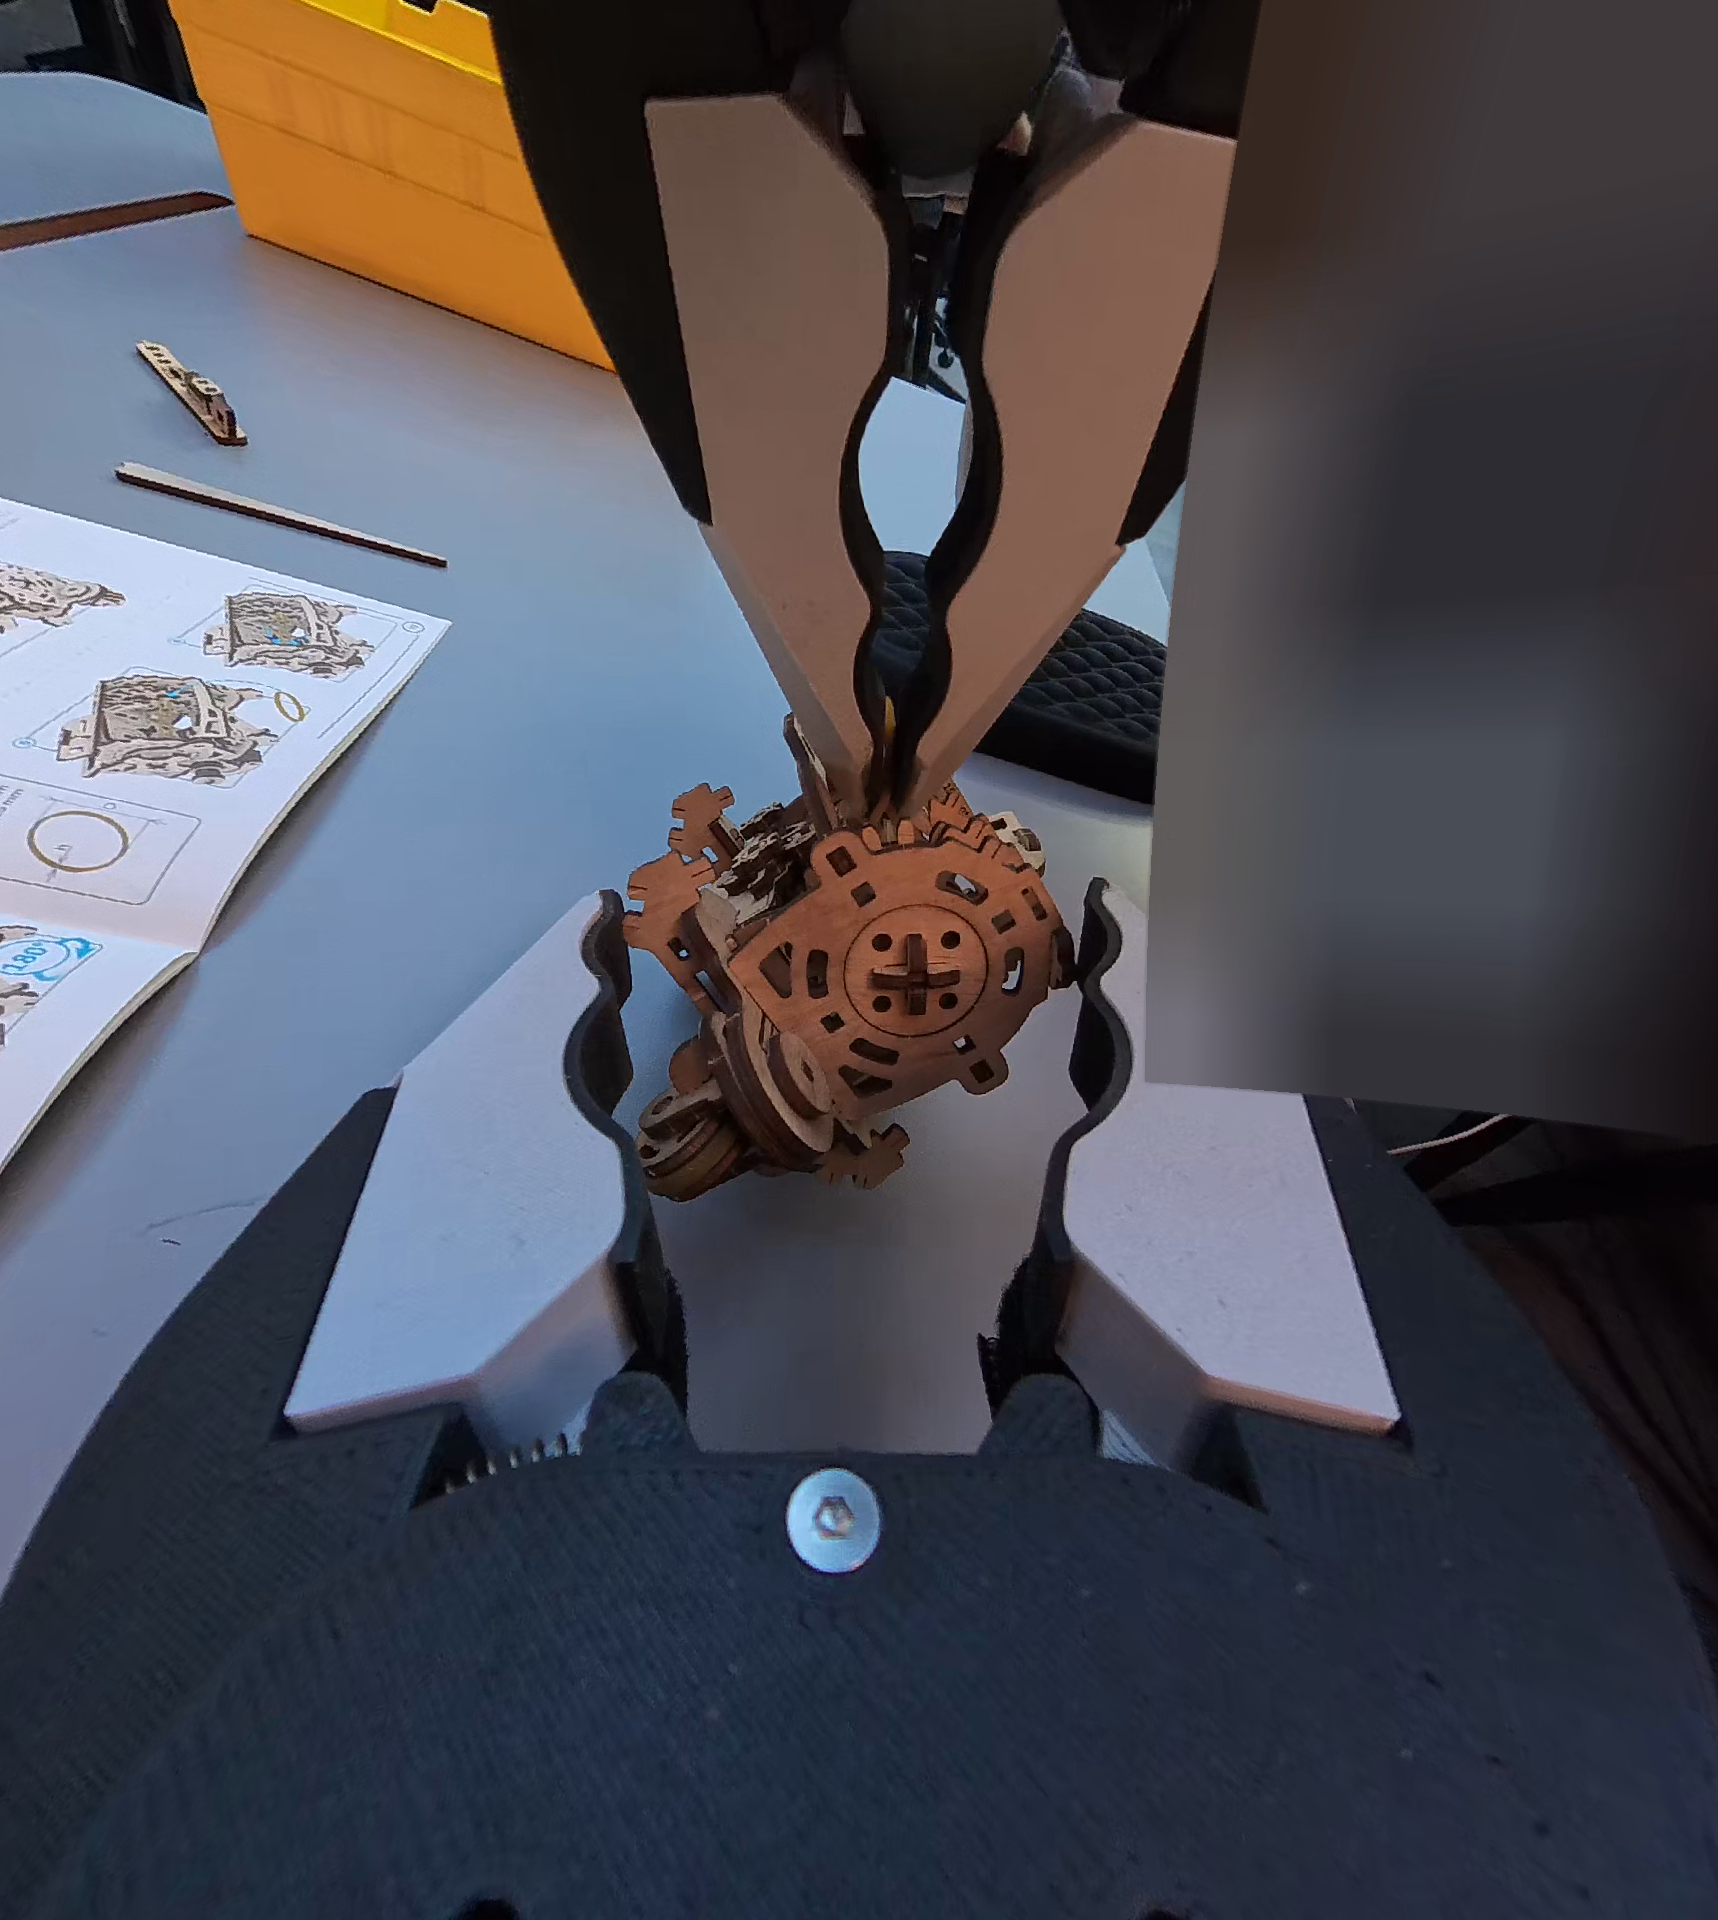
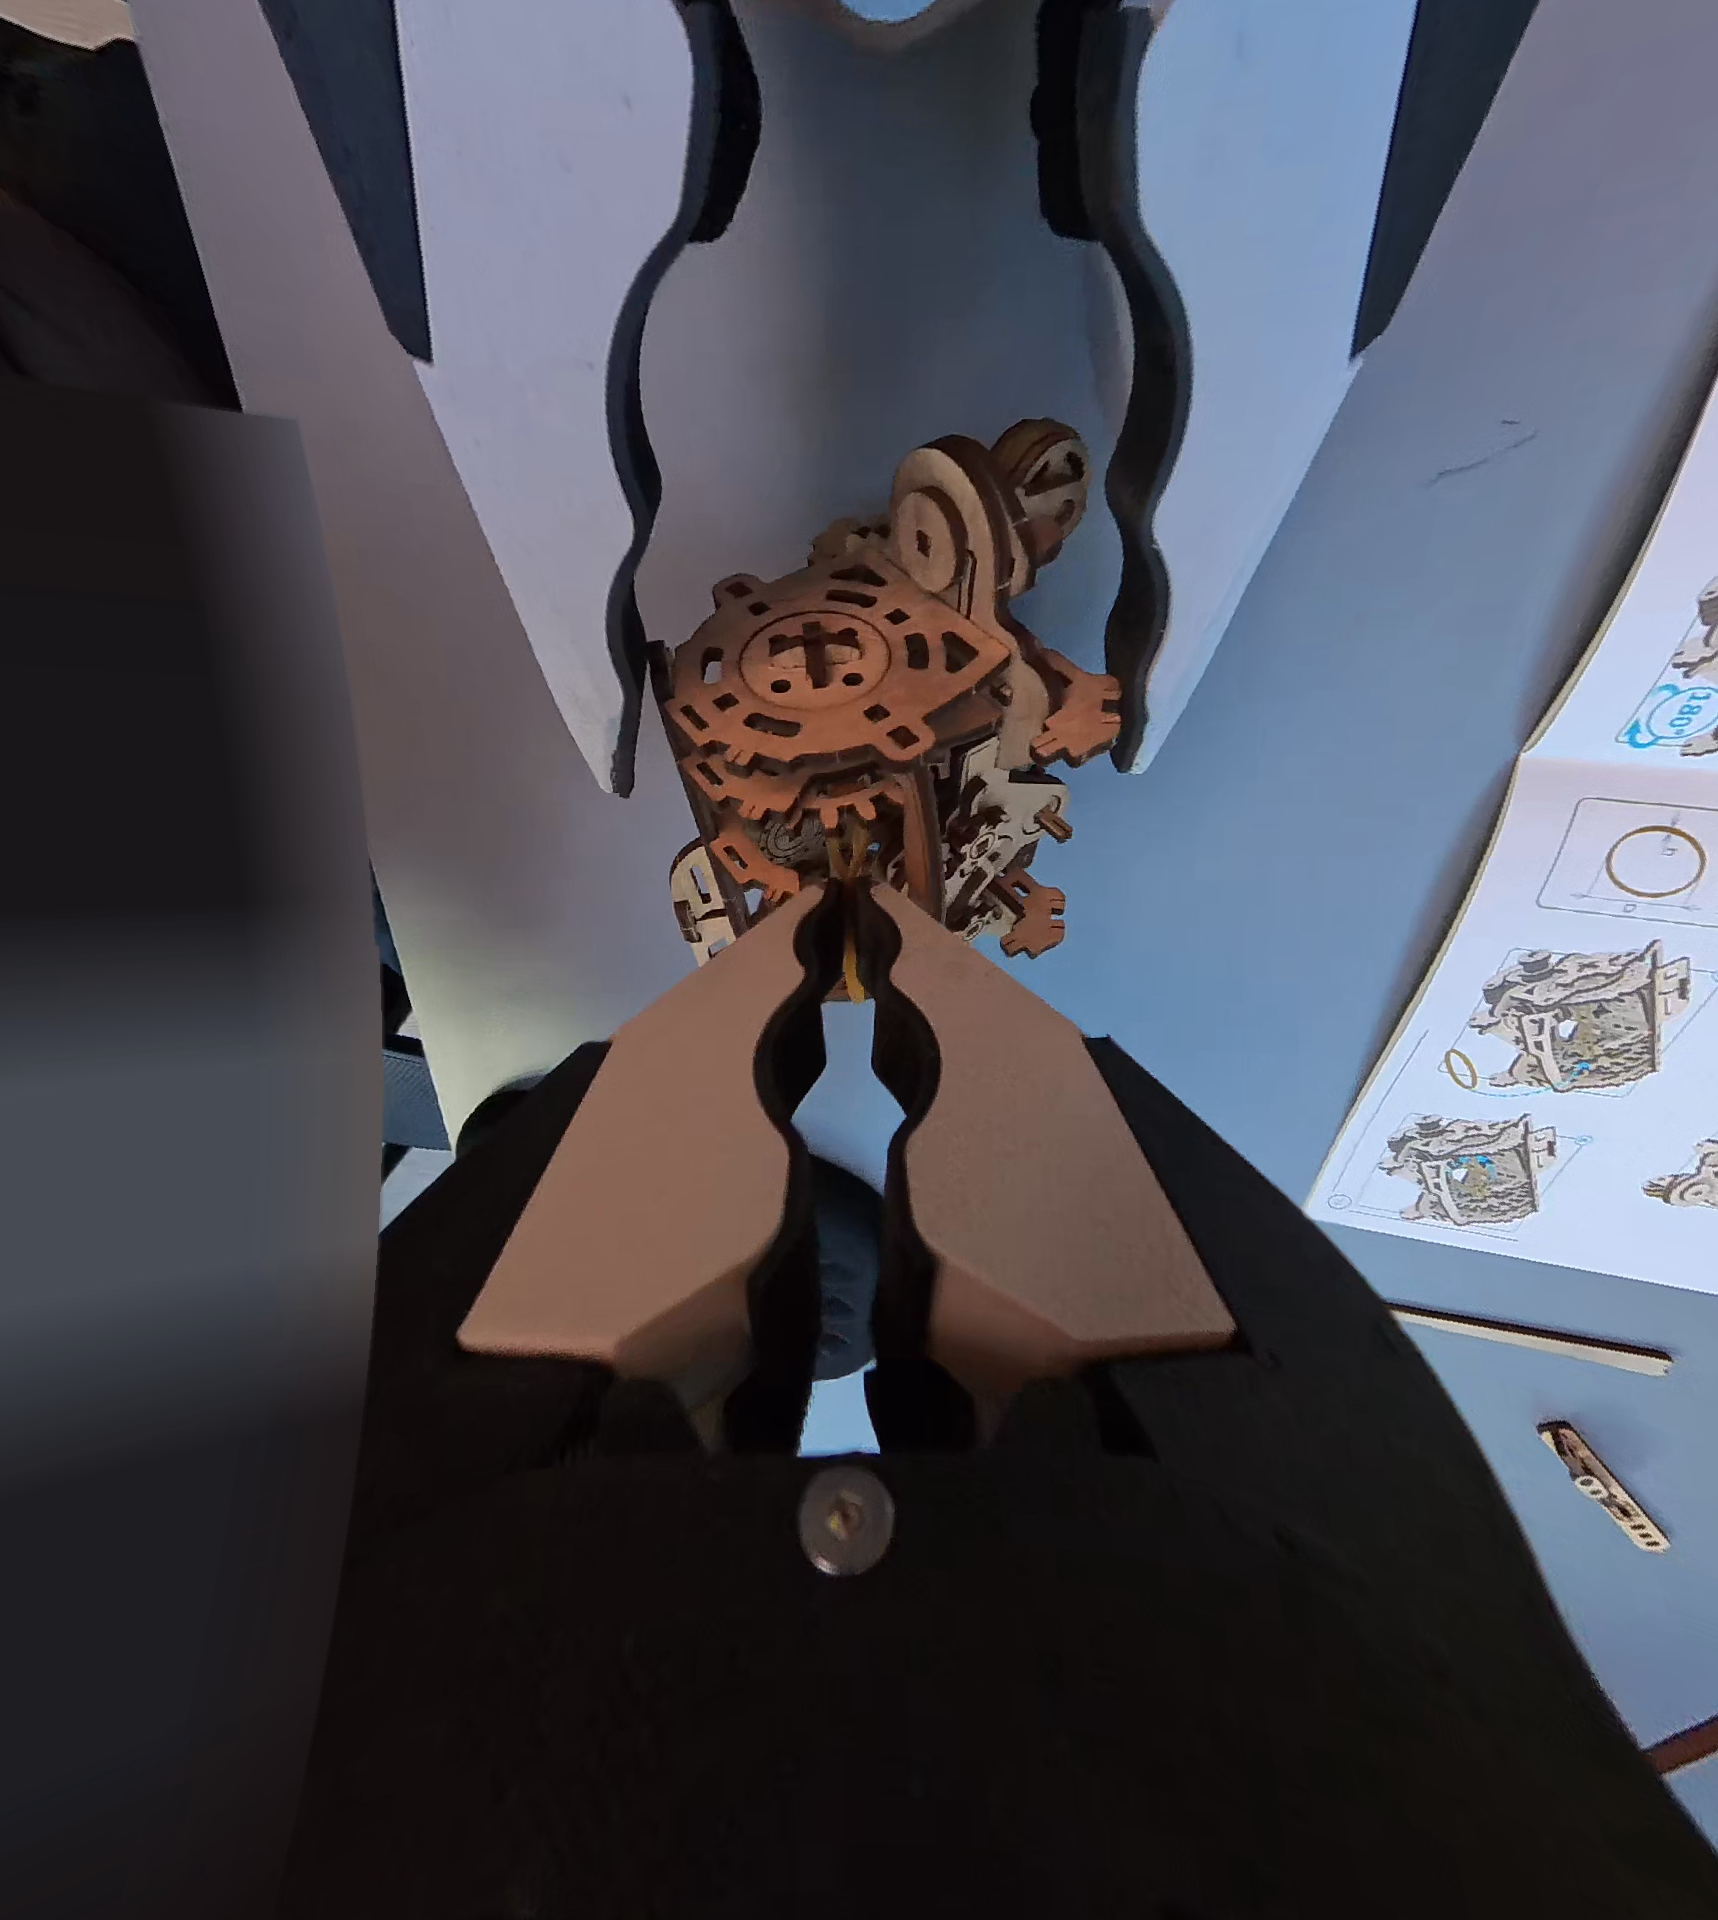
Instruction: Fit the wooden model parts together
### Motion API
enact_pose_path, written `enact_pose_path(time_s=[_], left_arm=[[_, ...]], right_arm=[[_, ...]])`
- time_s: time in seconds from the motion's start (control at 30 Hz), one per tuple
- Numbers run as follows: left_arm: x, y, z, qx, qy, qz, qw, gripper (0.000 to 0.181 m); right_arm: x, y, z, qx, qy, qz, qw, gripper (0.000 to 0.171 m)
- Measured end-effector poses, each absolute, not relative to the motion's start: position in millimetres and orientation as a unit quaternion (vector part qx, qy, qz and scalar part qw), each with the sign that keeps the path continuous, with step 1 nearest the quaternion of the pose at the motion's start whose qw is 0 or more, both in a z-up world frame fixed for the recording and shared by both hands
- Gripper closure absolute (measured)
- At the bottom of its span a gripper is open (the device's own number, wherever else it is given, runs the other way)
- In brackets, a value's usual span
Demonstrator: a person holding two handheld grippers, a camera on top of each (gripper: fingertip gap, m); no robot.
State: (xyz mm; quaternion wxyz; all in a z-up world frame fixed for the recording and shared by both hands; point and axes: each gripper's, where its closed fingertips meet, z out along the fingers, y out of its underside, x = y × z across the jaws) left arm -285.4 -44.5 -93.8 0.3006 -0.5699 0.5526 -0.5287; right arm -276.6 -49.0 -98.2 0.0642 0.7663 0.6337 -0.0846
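The brown wooden model [image 1: 896, 987], a boxy gear assembly with a cross-marked plate and wheels, sits tilted on the grey table [image 1: 522, 416]. My left gripper [image 1: 855, 914] has its jaws wide apart, with the model between them touching both pads. In the right wrist view the model [image 2: 834, 686] sits between the left gripper's fingertips [image 2: 881, 727]. My right gripper [image 2: 847, 904] is shut on a thin yellow rubber band [image 2: 850, 961] that runs into the model's near side. It reaches in from the far side in the left wrist view [image 1: 881, 790].
An open instruction booklet [image 1: 107, 748] lies left of the model. A long wooden strip [image 1: 278, 514] and a small wooden part [image 1: 195, 395] lie beyond it. A yellow box [image 1: 367, 156] stands at the back. A black mesh cushion [image 1: 1073, 686] lies behind the model. Less than 4 cm separates the two grippers' tips.
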Motion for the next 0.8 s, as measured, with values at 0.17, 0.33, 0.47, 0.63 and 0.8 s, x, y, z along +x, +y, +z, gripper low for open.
enact_pose_path(time_s=[0.17, 0.33, 0.47, 0.63, 0.8], left_arm=[[-285.4, -45.4, -94.0, -0.567, 0.557, -0.526, 0.302, 0.096], [-285.3, -46.4, -94.3, -0.564, 0.561, -0.525, 0.303, 0.096], [-285.5, -46.8, -94.6, -0.563, 0.562, -0.526, 0.302, 0.096], [-285.7, -47.1, -94.9, -0.561, 0.564, -0.525, 0.303, 0.096], [-285.7, -47.1, -94.9, -0.561, 0.564, -0.524, 0.303, 0.096]], right_arm=[[-276.0, -51.1, -99.6, 0.761, 0.635, -0.104, 0.078, 0.171], [-280.2, -52.6, -93.8, 0.744, 0.652, -0.126, 0.070, 0.171], [-278.9, -53.1, -96.6, 0.742, 0.655, -0.121, 0.075, 0.171], [-279.4, -53.0, -98.2, 0.738, 0.659, -0.119, 0.076, 0.171], [-279.6, -52.6, -98.7, 0.731, 0.669, -0.109, 0.078, 0.171]])
